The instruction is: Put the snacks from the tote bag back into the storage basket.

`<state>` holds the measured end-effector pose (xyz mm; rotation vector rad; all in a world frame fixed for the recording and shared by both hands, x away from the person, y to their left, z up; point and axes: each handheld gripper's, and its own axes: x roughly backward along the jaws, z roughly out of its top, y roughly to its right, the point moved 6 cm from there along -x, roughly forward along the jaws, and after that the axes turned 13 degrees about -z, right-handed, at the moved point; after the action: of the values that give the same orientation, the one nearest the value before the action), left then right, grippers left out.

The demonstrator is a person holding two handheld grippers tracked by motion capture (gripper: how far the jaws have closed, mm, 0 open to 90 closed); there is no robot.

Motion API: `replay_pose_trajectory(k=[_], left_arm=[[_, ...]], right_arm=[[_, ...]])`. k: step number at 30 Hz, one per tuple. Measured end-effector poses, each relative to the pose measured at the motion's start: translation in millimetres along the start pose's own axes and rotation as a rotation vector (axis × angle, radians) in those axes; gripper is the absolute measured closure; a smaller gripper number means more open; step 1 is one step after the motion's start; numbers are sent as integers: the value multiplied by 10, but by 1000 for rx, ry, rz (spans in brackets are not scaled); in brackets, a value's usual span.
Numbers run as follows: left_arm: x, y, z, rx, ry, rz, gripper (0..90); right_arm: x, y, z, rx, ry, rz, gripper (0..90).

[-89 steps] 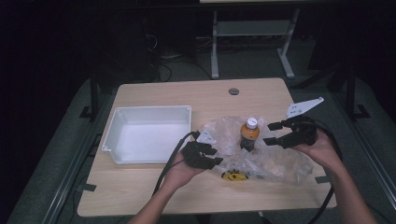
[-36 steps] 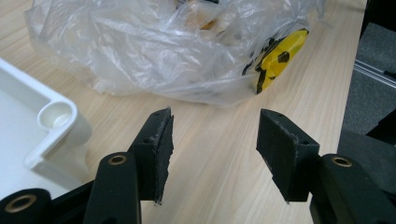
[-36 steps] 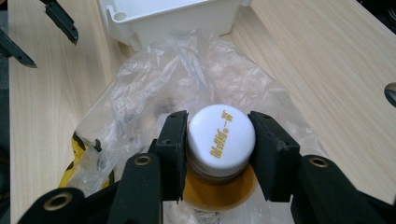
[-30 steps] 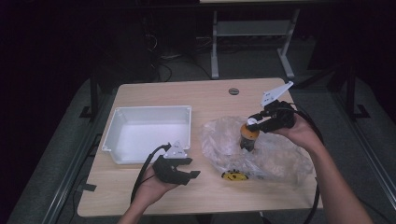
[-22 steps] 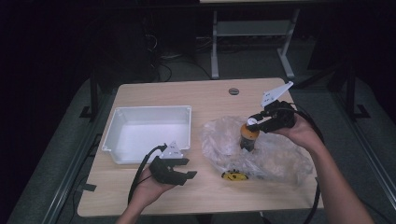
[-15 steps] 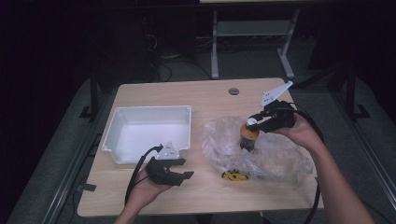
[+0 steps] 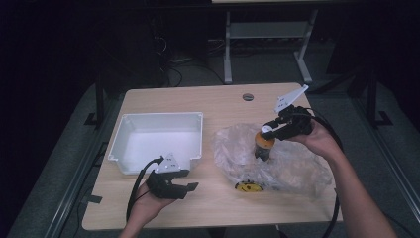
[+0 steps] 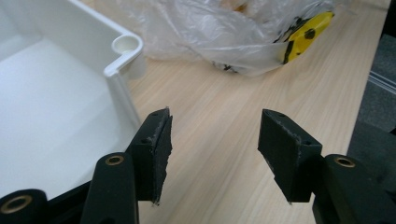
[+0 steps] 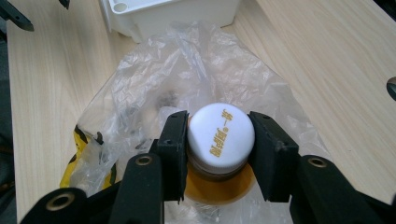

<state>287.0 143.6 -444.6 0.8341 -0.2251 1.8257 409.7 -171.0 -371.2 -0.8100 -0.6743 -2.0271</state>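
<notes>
Starting at the left of the high view, we see the white bin [image 7: 157, 141] on the wooden table [image 7: 218, 101], its inside bare. Just at its near right corner sits our left gripper [image 7: 187, 180], held low over the table edge with its jaws spread and nothing between them. In the left gripper view that gripper [image 8: 214, 140] looks across bare wood, the bin's rounded corner [image 8: 122, 50] beside its one jaw and the crumpled clear plastic bag [image 8: 205, 28] farther ahead.

Moving right, the bag [image 7: 282, 163] lies spread flat on the table, with a yellow-and-black item [image 7: 248, 186] at its near edge — we cannot tell what it is. On the bag stands the small bottle [image 7: 263, 145], upright, orange in the body with a white cap.

Farthest right, our right gripper [image 7: 267, 131] comes in from the side at the bottle's top. In the right gripper view the gripper [image 9: 218, 140] has its pads pressed on either side of the white cap [image 9: 220, 135] — pinching it, the orange body below.
</notes>
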Motion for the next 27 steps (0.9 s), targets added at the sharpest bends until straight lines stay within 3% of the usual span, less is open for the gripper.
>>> replay_pose_trajectory(k=[19,27], left_arm=[[82,-73,-96,36,29,31,413],[124,-121,-163,35,15,52,386]], right_arm=[[148,13,119,-5,11,-12,587],[246,36,217,-2,0,-25,587]])
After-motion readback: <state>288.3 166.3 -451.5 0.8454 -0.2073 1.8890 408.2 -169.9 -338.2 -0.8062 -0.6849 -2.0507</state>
